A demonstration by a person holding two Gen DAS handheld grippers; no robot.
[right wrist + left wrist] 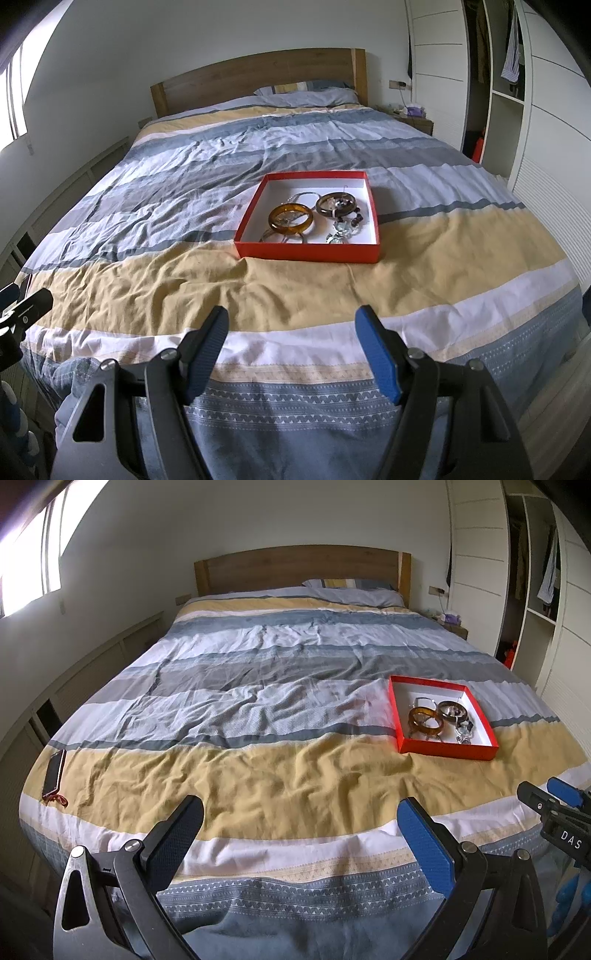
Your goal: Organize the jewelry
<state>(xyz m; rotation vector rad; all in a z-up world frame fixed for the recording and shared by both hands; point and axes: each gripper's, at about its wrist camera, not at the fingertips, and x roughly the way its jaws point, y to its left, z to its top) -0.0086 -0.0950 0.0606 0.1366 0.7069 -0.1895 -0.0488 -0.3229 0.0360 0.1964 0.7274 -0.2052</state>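
Both tools, left tool (300,838) and right tool (291,350), gape empty; red box (308,251) at twelve o'clock: approach slowly, pinch amber bangle (291,220) by its rim.

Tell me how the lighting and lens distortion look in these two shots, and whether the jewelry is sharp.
Left wrist view: the window is blown out white and the bed edges bow from the fisheye; the jewelry in the red box is small but readable. Right wrist view: softer, even daylight, the same curving, and the amber bangle is sharp.
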